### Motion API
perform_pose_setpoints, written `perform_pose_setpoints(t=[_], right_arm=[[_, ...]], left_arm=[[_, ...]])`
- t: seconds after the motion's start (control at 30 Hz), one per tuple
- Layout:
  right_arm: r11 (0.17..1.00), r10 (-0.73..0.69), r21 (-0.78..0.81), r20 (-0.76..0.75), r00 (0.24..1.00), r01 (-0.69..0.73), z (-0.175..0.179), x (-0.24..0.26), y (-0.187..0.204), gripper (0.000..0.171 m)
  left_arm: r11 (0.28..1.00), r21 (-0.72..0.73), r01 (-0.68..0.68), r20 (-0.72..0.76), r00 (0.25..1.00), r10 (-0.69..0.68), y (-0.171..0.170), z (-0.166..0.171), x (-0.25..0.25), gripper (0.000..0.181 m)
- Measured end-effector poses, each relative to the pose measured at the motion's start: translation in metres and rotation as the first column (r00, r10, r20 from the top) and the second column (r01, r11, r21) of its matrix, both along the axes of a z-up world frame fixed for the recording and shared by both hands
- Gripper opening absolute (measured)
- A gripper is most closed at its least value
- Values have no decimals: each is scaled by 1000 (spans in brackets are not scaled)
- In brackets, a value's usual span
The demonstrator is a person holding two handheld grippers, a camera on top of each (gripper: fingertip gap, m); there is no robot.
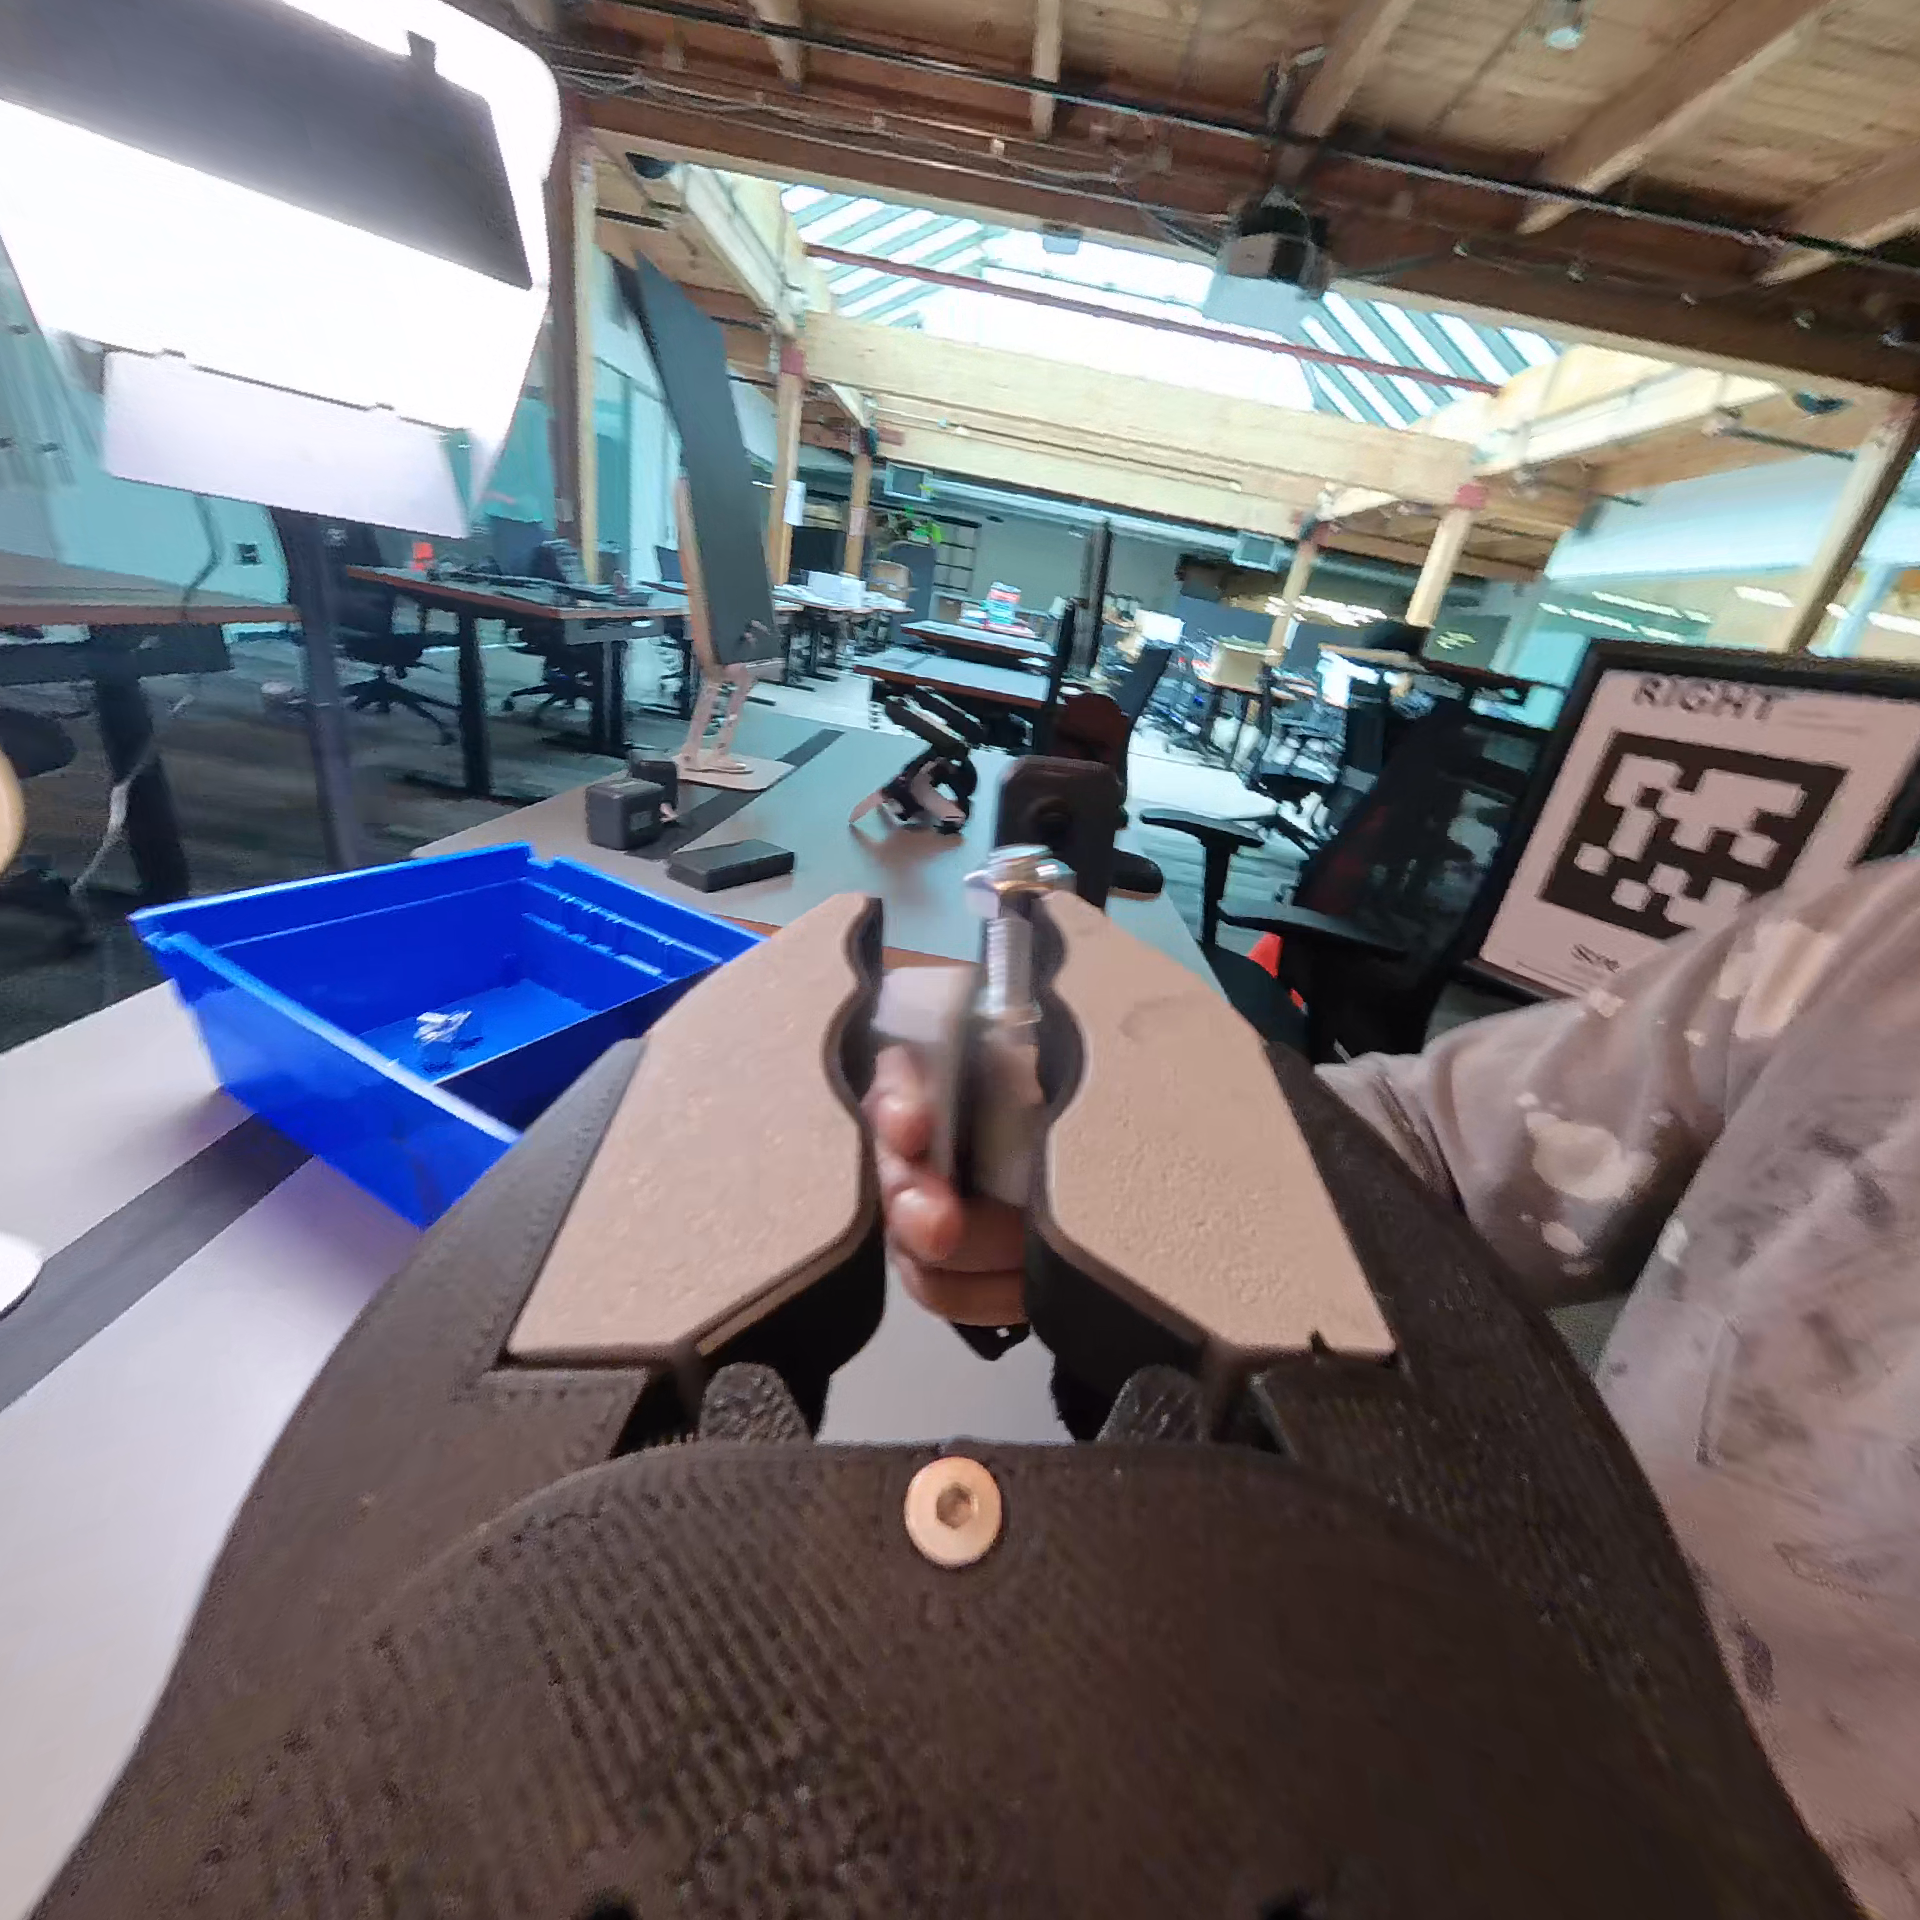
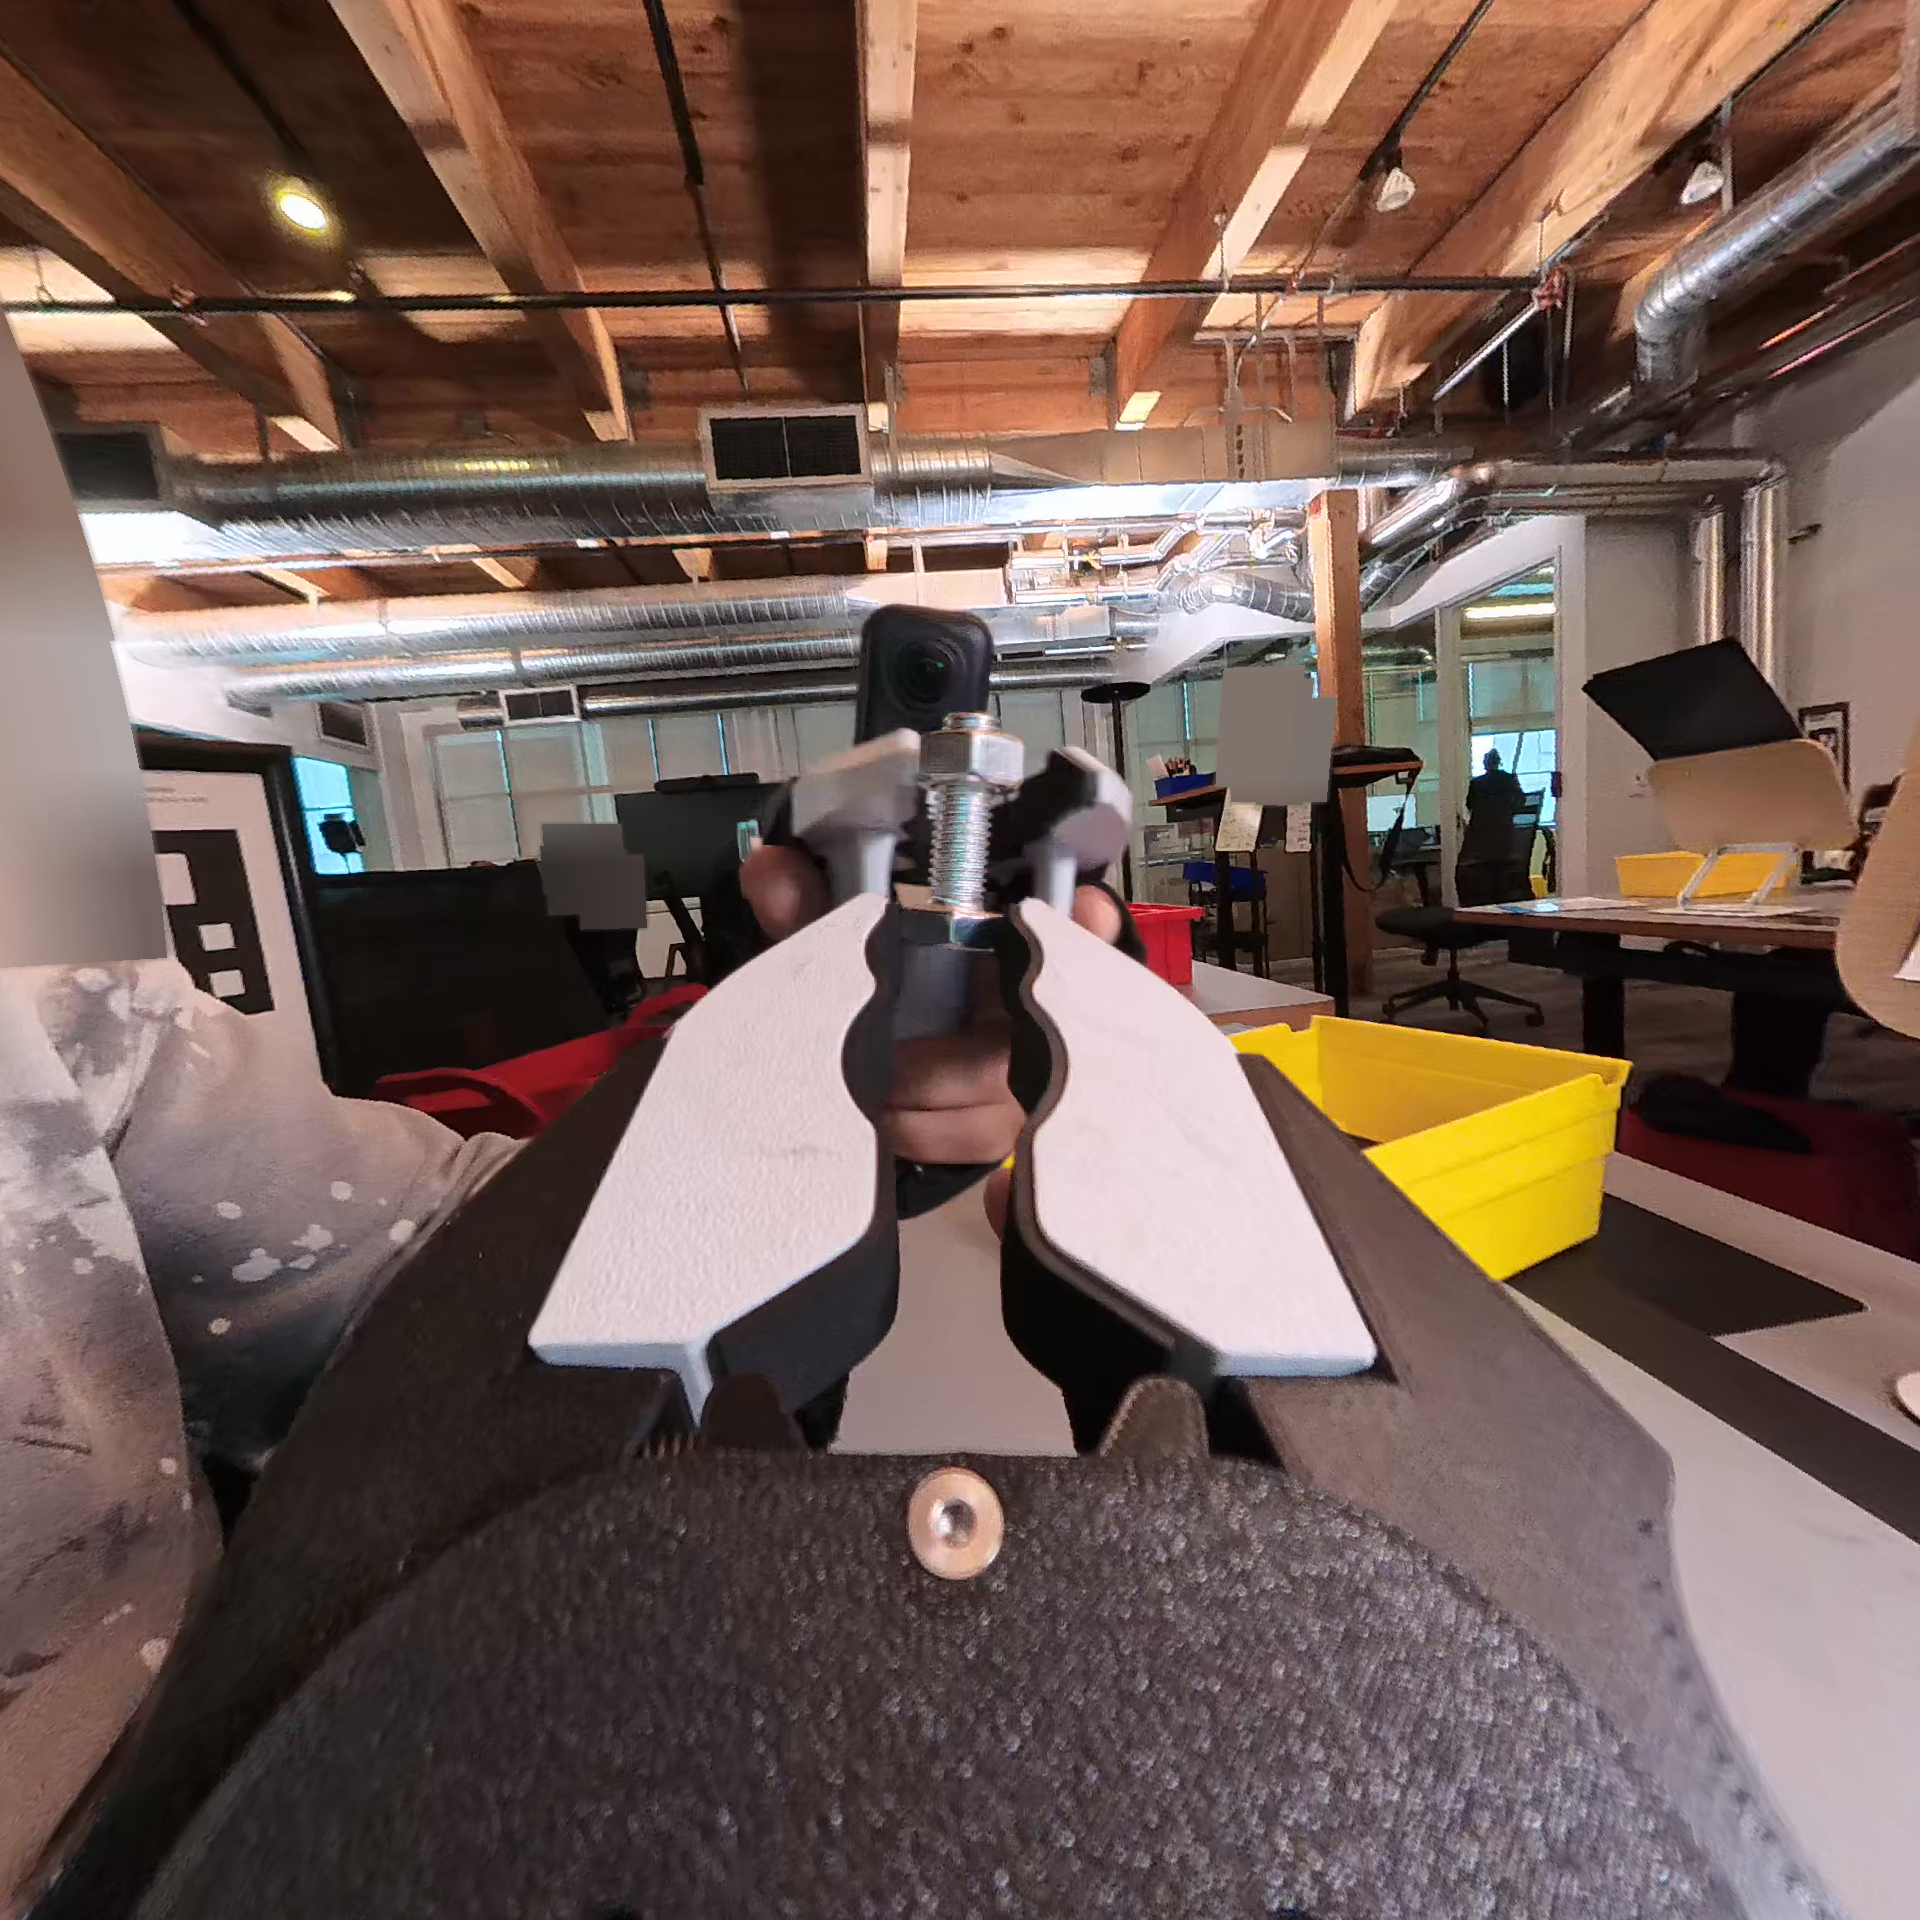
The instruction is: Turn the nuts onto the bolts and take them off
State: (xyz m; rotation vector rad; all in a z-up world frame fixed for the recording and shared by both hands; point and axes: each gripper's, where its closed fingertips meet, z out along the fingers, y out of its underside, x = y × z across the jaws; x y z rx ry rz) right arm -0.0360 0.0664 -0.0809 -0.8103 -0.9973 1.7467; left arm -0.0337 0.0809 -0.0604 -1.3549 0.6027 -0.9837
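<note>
A silver bolt (image 2: 961, 842) stands upright between my two grippers, which face each other above the table. A hex nut (image 2: 966, 758) sits near the top of its thread, with the shank end poking out above it. My left gripper (image 1: 961, 914) is closed around the nut (image 1: 1013, 871), which lies nearer its right finger; it also shows in the right wrist view (image 2: 971, 795). My right gripper (image 2: 956, 920) is shut on the bolt's head (image 2: 958, 927). Its fingers (image 1: 909, 1023) show end-on in the left wrist view, below the thread (image 1: 1003, 956).
A blue bin (image 1: 312, 935) on the grey table (image 1: 125, 1351) holds a loose silver fastener (image 1: 442, 1029). A yellow bin (image 2: 1455, 1132) stands at the right and a red bin (image 2: 540, 1070) at the left. A framed marker board (image 1: 1683, 821) stands behind a person's sleeve (image 1: 1662, 1091). Left and right tips are no more than a few centimetres apart.
</note>
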Motion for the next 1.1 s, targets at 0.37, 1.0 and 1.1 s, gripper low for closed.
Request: perform_pose_setpoints(t=[0.37,1.0,1.1], right_arm=[[1000,-17,-17,-6,1000,17,3,3,7,18],[999,13,-39,-32,999,-14,9,6,2,18],[999,19,-34,-36,999,-20,13,8,1,18]], left_arm=[[1000,-15,-7,-6,1000,7,-3,3,4,33],[977,-110,-185,-30,983,182,20,-6,-14,16],[978,-115,-176,-10,984,176,21,-5,-19,18]])
